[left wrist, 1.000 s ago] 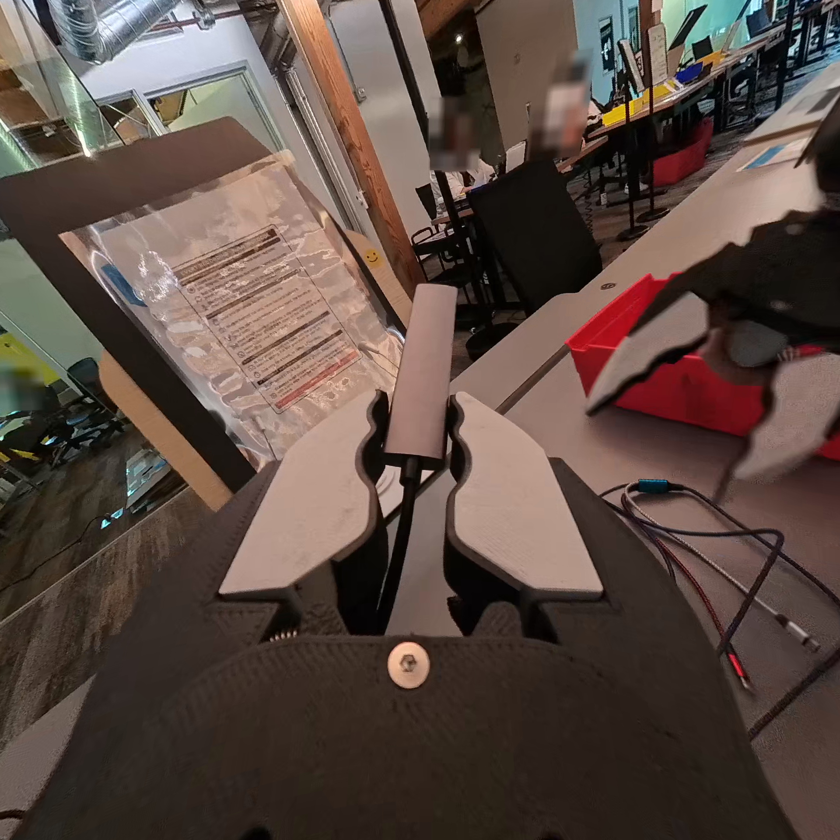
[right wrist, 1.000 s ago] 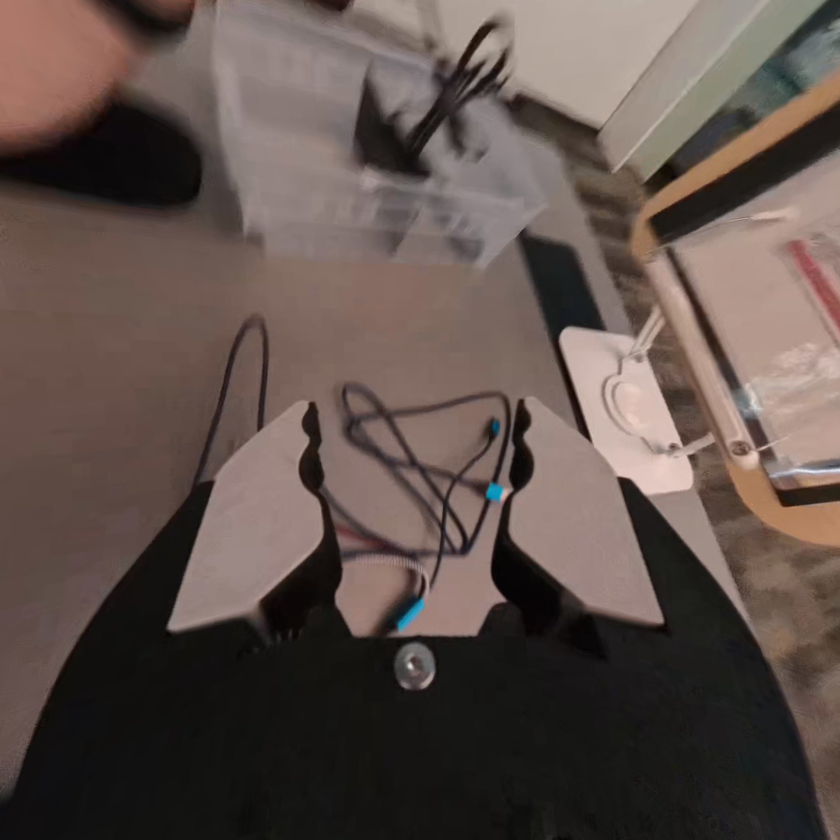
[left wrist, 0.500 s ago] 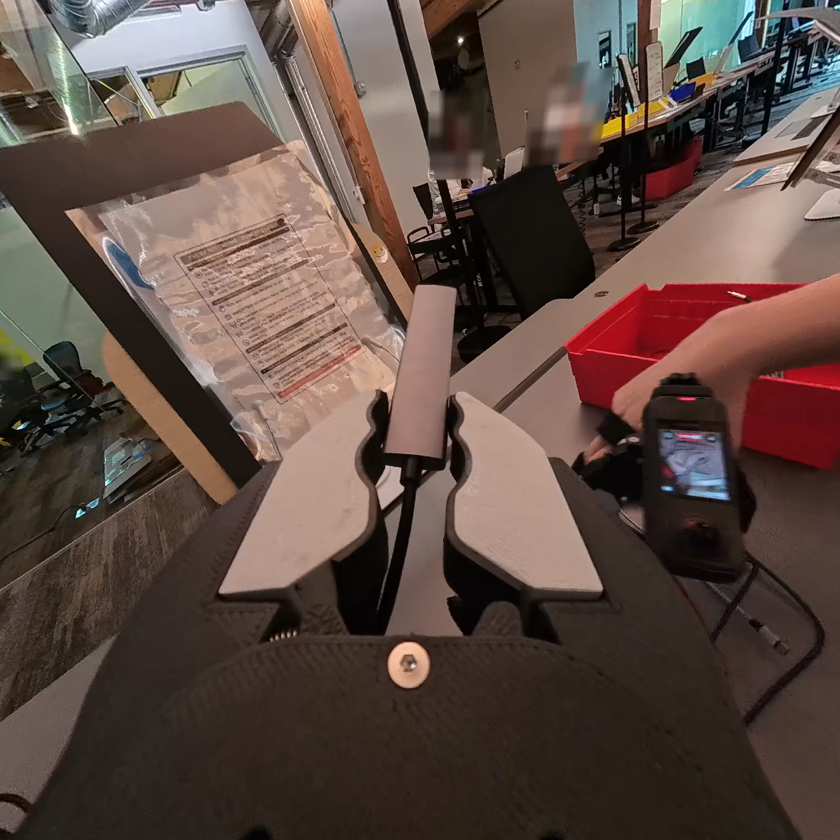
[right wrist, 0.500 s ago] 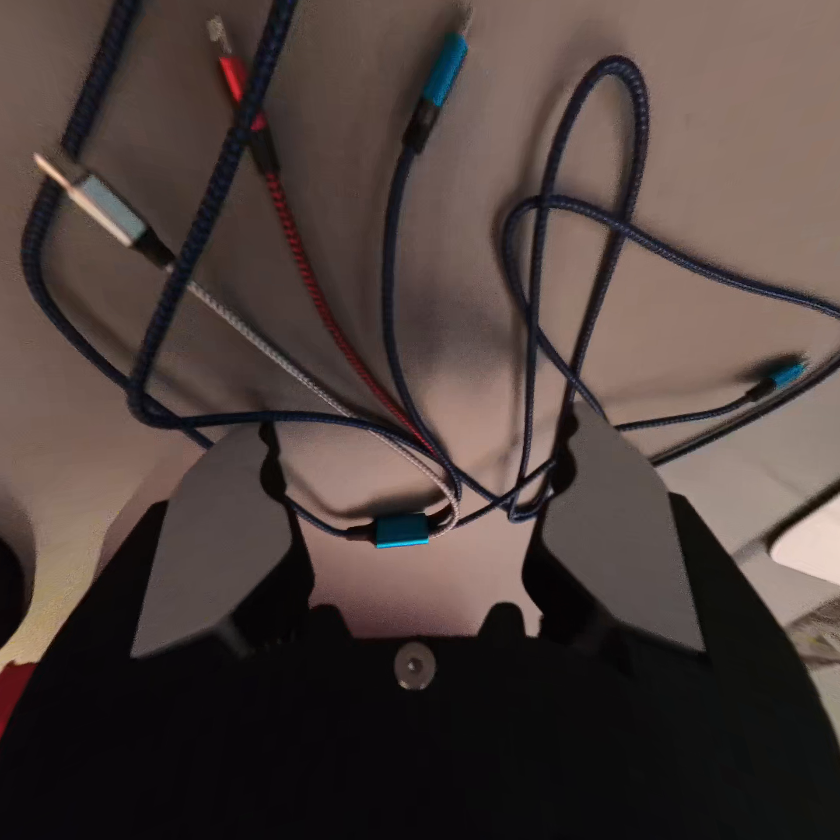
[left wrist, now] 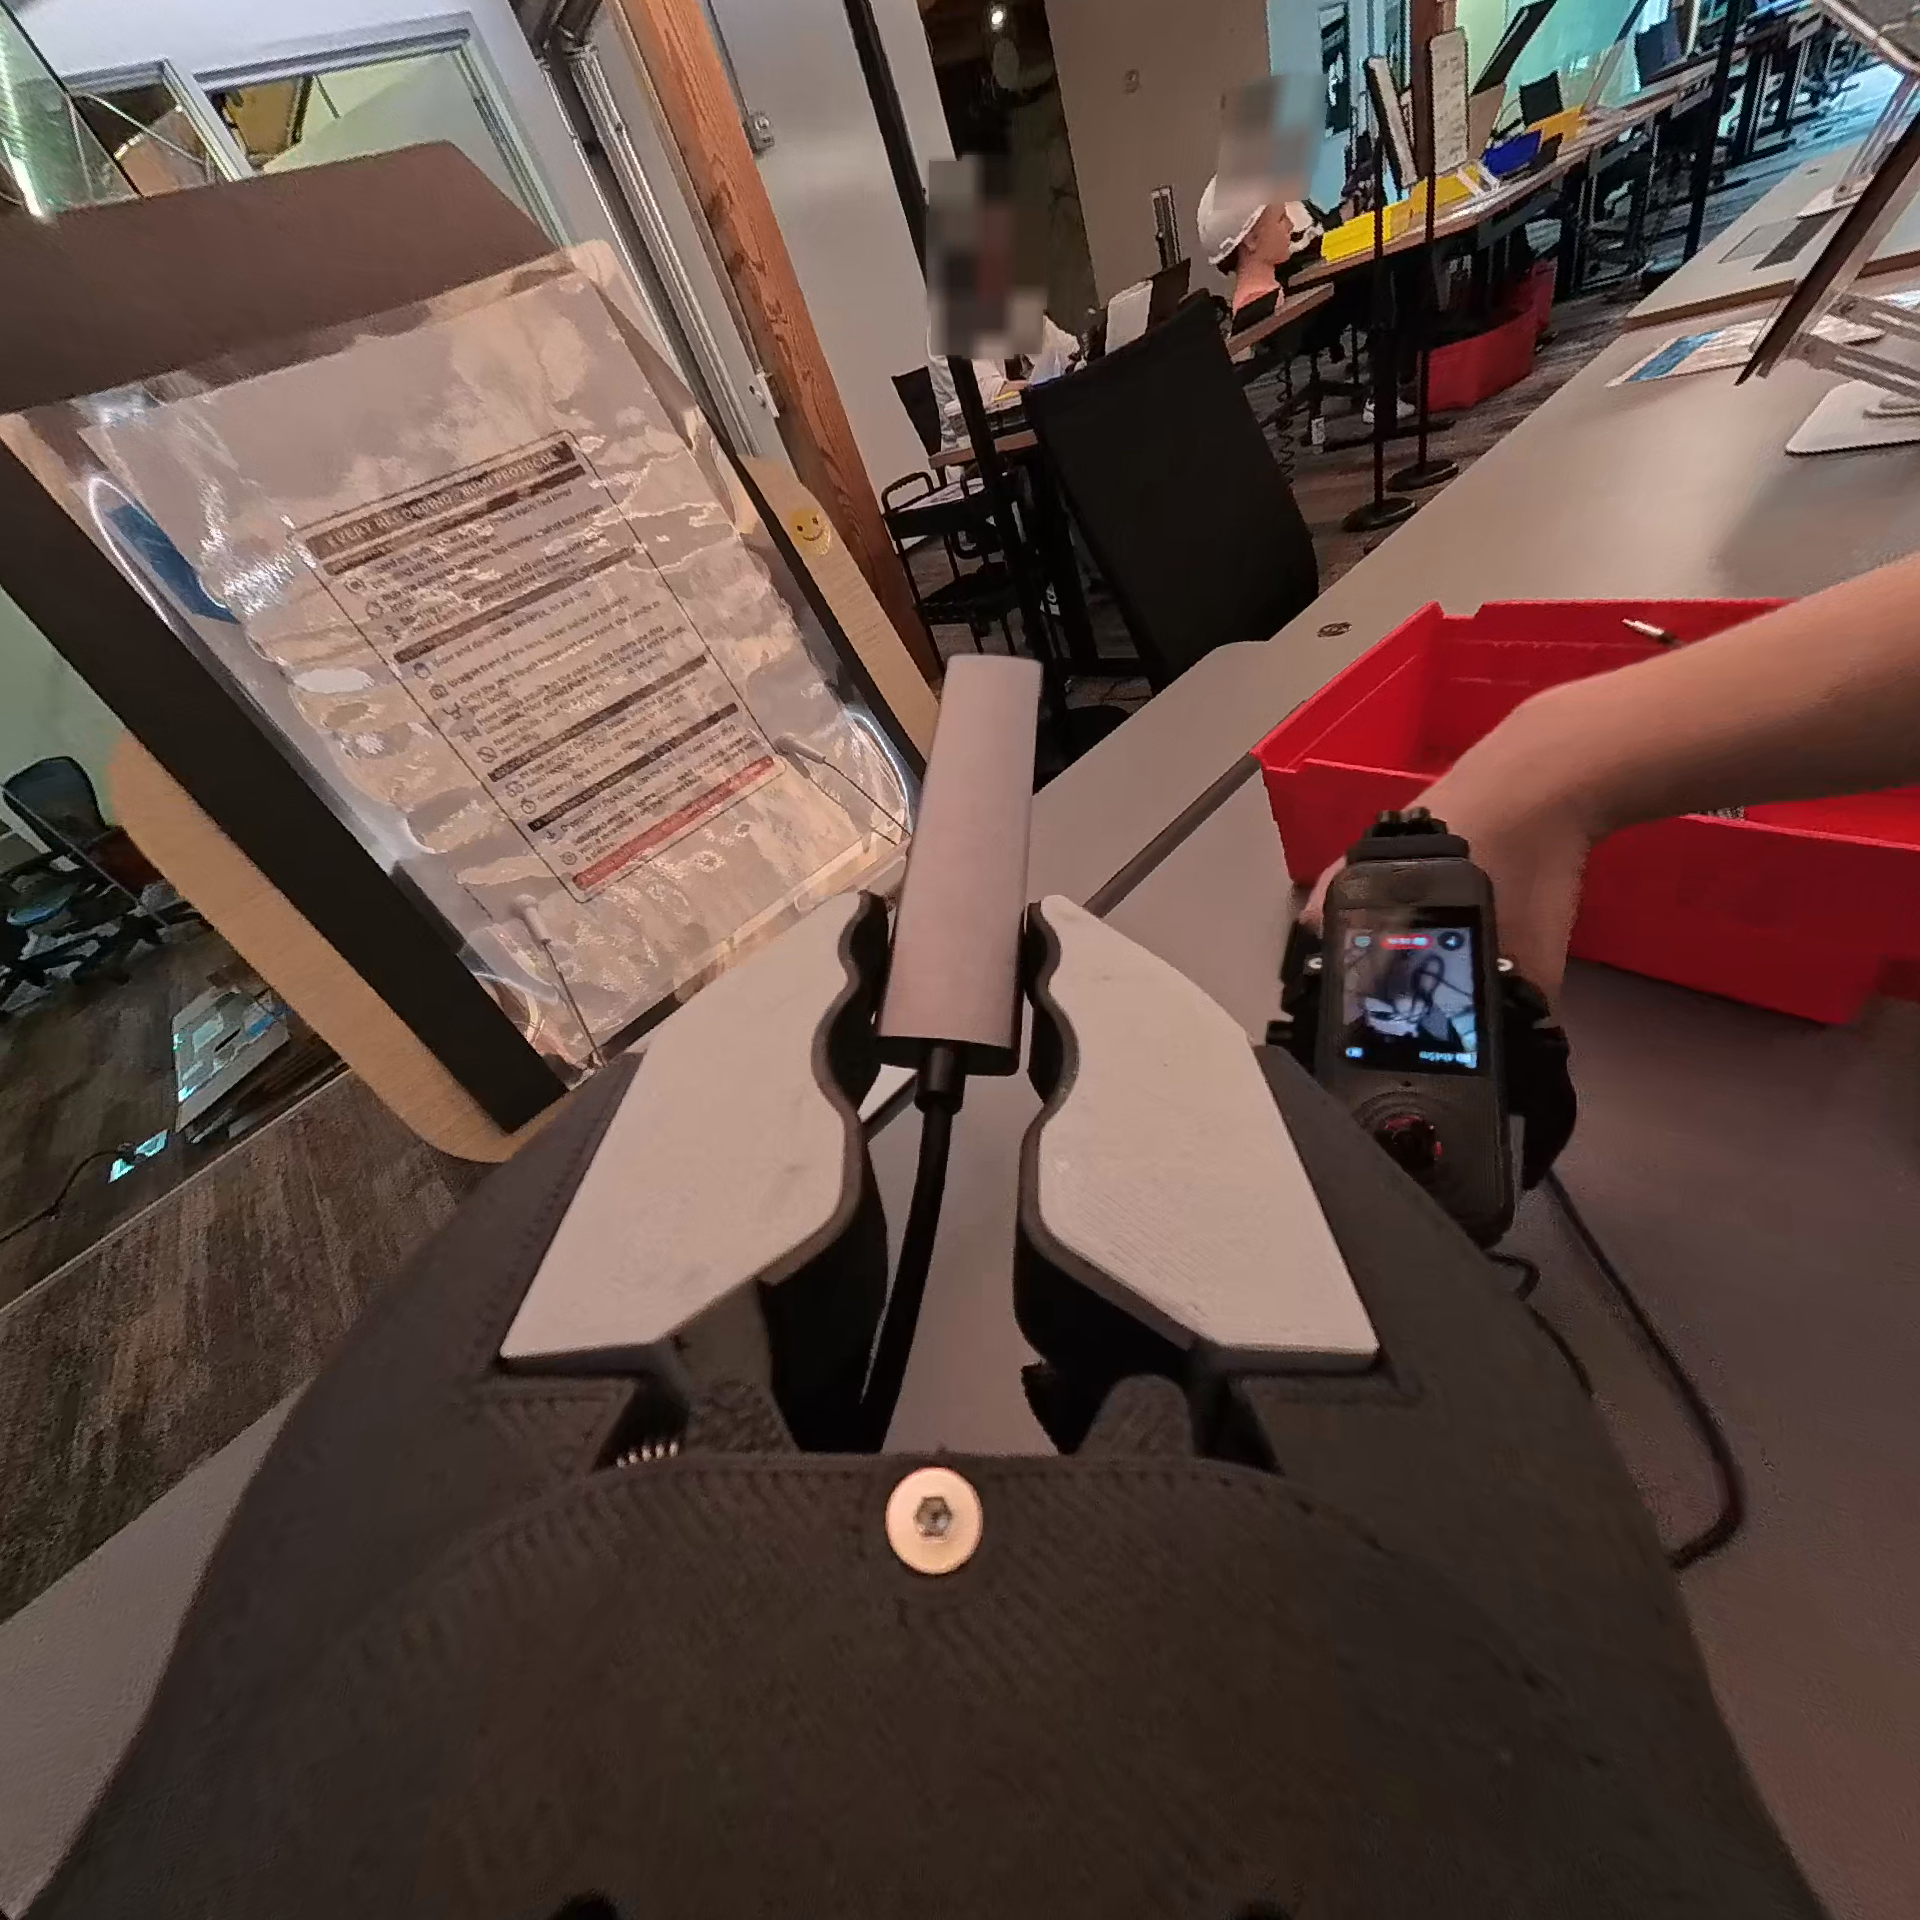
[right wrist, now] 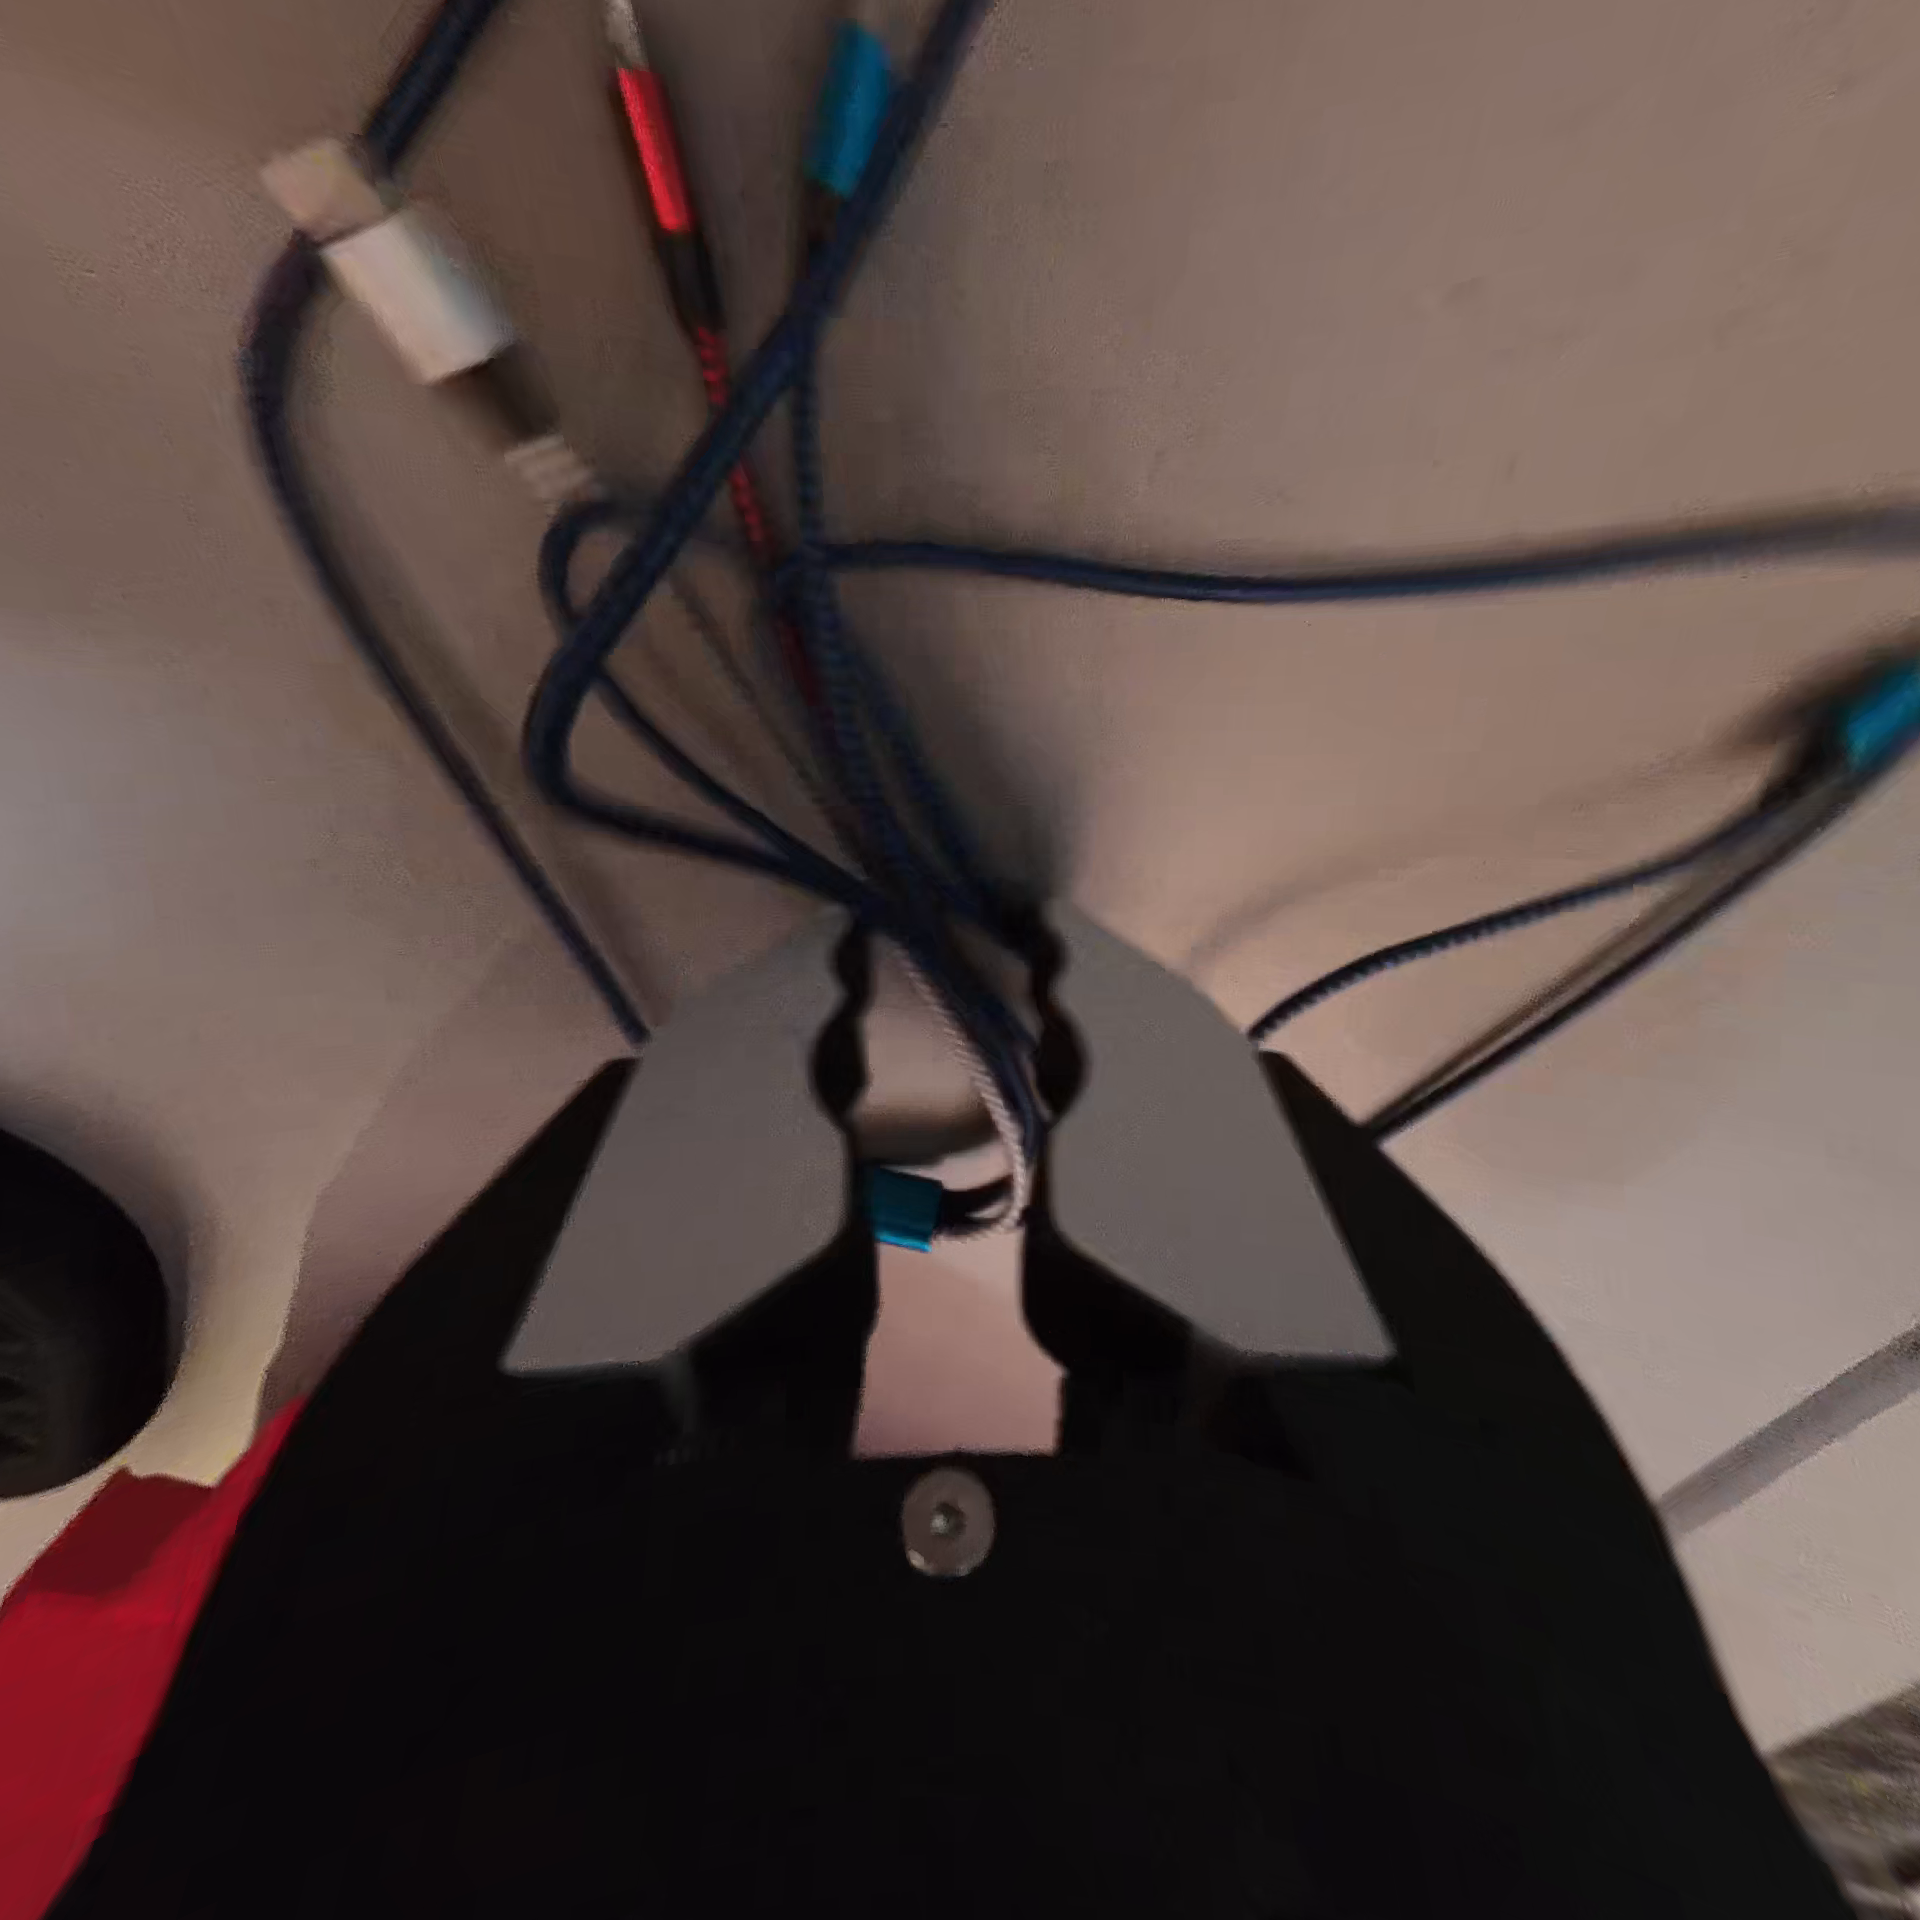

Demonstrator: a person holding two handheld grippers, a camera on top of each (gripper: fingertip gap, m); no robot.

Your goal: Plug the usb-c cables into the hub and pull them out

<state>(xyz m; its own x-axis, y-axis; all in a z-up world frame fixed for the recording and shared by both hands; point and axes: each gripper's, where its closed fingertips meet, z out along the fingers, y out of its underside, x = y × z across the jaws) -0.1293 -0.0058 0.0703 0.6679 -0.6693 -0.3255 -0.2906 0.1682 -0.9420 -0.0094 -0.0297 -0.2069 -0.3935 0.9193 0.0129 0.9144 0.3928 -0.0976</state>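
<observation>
Both claws are busy: the left gripper (left wrist: 951, 935) clamps the near end of the slim grey hub (left wrist: 971, 831), which sticks out forward and upward between its fingers with its own black lead (left wrist: 914, 1226) running back between them, while the right gripper (right wrist: 948, 956) has narrowed to a small gap around a bundle of braided cables (right wrist: 831, 665) lying on the grey table (right wrist: 1455, 364). Whether its fingers already pinch anything I cannot tell, since the view is blurred. A blue plug (right wrist: 902, 1205) sits low between its fingers, close to the left one, with a white braided strand (right wrist: 1003, 1153) and dark blue strands crossing beside it. Ahead of the claw lie 3 more connectors: a white plug (right wrist: 400, 281) ahead to the left, a red plug (right wrist: 652, 145) and another blue plug (right wrist: 847, 114) straight ahead; a 3rd blue connector (right wrist: 1881, 722) lies far to the right. The risk, as I judge it, is that closing here catches several strands rather than 1 plug, so a lift drags the whole tangle, or the plug ends up skewed and will not line up with a port. The red bin (left wrist: 1558, 727) sits beyond the right claw, clear of the work.
</observation>
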